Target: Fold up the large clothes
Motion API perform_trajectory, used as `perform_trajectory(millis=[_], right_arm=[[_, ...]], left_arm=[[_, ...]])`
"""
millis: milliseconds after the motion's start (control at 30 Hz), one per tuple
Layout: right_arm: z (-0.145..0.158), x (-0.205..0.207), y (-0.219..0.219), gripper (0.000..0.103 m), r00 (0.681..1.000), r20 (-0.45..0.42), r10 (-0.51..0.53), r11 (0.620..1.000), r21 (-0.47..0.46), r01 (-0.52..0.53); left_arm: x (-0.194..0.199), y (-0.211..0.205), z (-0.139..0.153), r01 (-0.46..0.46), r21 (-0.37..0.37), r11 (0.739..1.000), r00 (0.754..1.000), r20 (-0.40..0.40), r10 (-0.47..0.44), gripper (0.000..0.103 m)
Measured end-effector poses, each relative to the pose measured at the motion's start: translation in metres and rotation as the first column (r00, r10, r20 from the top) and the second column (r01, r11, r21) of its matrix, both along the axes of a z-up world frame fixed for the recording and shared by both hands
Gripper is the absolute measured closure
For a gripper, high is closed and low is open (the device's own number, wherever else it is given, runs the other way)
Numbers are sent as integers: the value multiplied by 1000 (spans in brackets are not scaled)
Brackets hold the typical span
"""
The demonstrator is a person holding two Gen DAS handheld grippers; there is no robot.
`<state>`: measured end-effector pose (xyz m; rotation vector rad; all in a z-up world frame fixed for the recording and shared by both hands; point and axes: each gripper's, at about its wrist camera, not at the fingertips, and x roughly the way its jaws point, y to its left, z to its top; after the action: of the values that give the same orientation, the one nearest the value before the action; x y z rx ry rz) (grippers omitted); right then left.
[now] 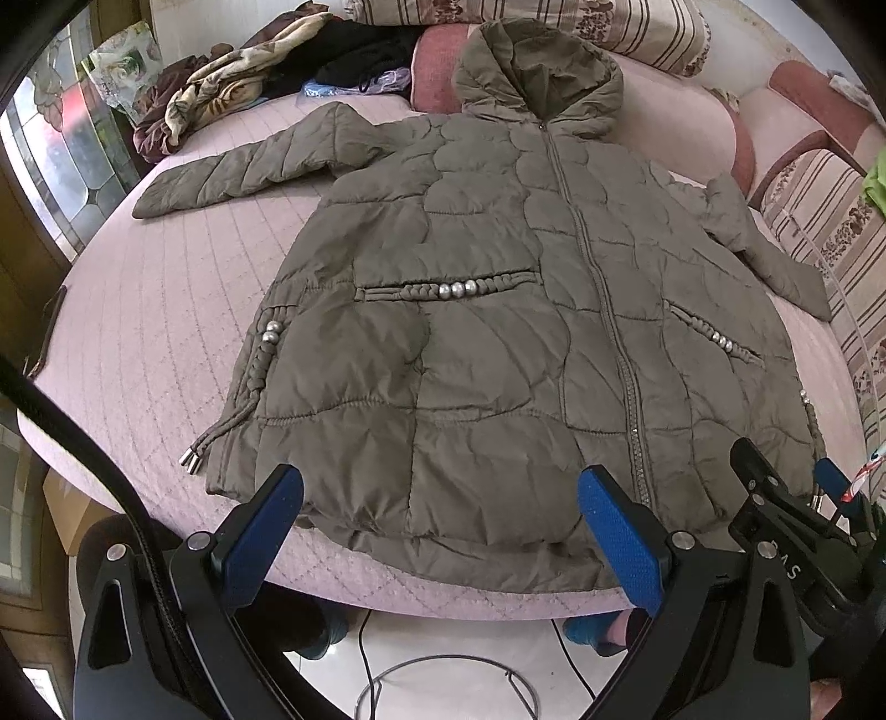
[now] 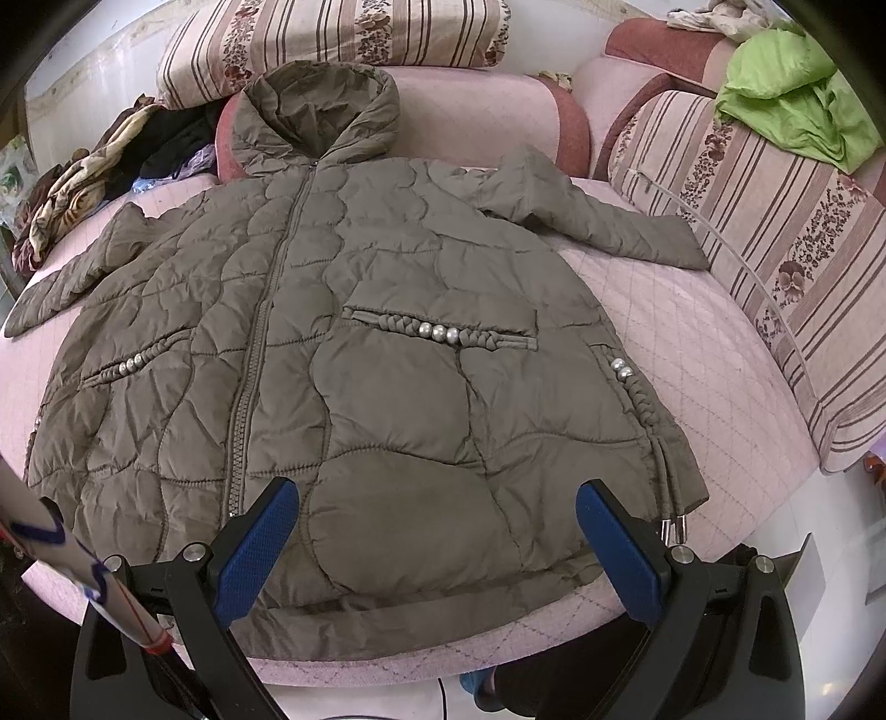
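An olive quilted hooded coat [image 1: 476, 310] lies flat, front up and zipped, on a pink quilted sofa seat [image 1: 166, 310]. Both sleeves spread outward and the hood rests against the backrest. Braided pocket trims carry silver beads. My left gripper [image 1: 440, 526] stands open just above the coat's hem, left of the zip, holding nothing. The right gripper shows at the right edge of the left wrist view as a black body [image 1: 786, 515]. In the right wrist view the same coat [image 2: 354, 387] fills the seat, and my right gripper [image 2: 437, 543] is open over the hem, right of the zip.
Striped floral cushions [image 2: 332, 39] line the back and right side. A heap of clothes and a patterned blanket [image 1: 232, 88] sits at the far left, a green garment [image 2: 797, 94] on the right cushion. White floor, cables and a person's blue shoes [image 1: 603, 631] lie below the seat edge.
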<state>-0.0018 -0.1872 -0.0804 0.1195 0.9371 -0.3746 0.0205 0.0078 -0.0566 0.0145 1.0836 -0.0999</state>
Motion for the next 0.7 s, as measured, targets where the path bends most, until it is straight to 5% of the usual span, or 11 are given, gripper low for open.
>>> perform_trajectory(millis=[700], right_arm=[[3, -3, 3, 1, 1000, 7, -1, 1000, -5, 1]], left_arm=[[-6, 1, 3, 4, -1, 1000, 1000, 8, -4, 4]])
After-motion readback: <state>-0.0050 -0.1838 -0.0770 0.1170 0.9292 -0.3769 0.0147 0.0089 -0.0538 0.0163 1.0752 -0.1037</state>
